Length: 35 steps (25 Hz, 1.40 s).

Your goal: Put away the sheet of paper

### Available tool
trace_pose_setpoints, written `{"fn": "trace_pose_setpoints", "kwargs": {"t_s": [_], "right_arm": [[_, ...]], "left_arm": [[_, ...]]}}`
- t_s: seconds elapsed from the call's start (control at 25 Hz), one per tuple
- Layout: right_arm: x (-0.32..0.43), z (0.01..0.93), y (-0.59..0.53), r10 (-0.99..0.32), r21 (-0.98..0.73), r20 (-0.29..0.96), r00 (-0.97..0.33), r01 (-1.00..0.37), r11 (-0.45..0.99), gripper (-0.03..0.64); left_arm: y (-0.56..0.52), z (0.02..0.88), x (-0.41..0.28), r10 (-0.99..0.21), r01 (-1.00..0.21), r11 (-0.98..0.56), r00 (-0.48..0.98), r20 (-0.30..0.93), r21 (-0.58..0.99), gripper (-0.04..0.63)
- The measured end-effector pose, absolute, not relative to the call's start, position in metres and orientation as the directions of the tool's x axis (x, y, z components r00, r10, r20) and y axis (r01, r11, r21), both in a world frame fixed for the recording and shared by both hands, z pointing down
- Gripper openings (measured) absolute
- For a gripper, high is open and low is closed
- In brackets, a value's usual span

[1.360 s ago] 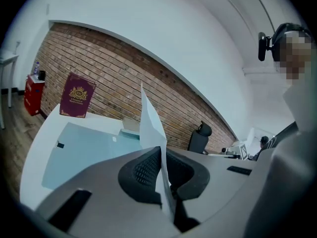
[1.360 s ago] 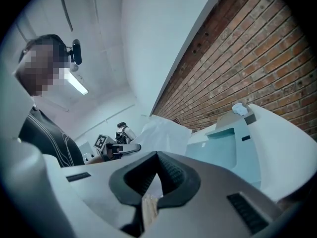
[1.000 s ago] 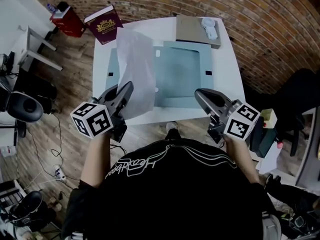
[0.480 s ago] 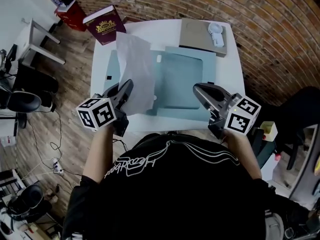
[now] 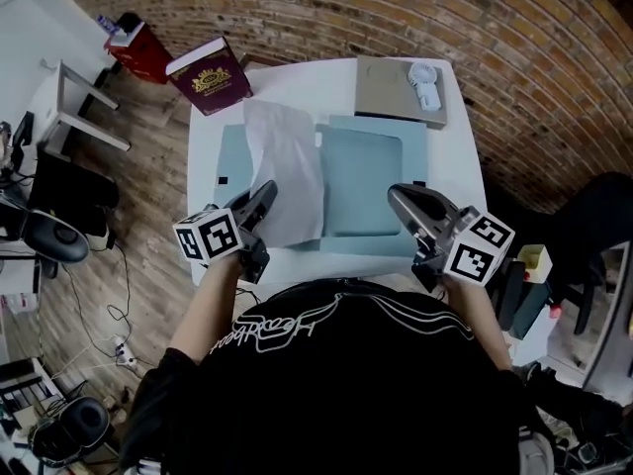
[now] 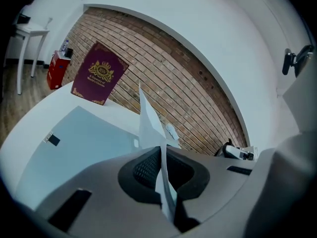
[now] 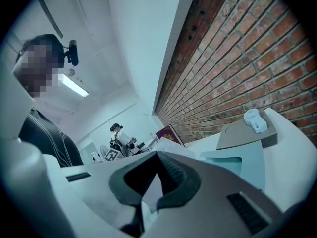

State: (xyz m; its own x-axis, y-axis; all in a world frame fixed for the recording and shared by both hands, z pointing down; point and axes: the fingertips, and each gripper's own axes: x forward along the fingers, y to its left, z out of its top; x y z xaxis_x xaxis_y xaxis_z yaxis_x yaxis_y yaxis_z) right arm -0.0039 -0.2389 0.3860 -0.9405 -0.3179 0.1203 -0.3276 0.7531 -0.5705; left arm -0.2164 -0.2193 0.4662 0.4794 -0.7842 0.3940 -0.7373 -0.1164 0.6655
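L hand-held gripper pinches sheet of paper at its near edge, over the bench. R hand-held gripper: jaws together, apart from sheet.

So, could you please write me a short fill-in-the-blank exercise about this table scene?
The sheet of paper is pinched in the ____ tongs.
The maroon ____ stands by the table's far left corner.
The wall behind the table is ____.
The small white fan lies near the table's far ____ corner.
Missing: left; book; brick; right.
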Motion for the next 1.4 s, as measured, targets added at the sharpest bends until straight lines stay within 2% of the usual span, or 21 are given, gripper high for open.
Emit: {"fn": "trace_pose_setpoints", "kwargs": {"t_s": [0.52,0.64,1.0,1.4], "right_arm": [[0.013,0.381,-0.234,-0.458,-0.543,0.151,-0.876,-0.460,0.702,0.002],[0.017,0.382,-0.232,-0.479,-0.548,0.157,-0.864,-0.480,0.685,0.002],[0.010,0.395,-0.225,-0.489,-0.571,0.203,-0.848,-0.508,0.645,0.002],[0.000,0.412,-0.217,-0.484,-0.579,0.270,-0.833,-0.541,0.609,0.002]], "left_arm": [[-0.223,0.517,-0.235,-0.715,-0.707,-0.081,0.532,0.453,0.703,0.031],[-0.219,0.531,-0.241,-0.694,-0.723,-0.049,0.521,0.497,0.689,0.031],[-0.208,0.563,-0.253,-0.647,-0.792,-0.004,0.467,0.602,0.610,0.031],[-0.206,0.580,-0.245,-0.614,-0.833,-0.073,0.472,0.633,0.549,0.031]]}}
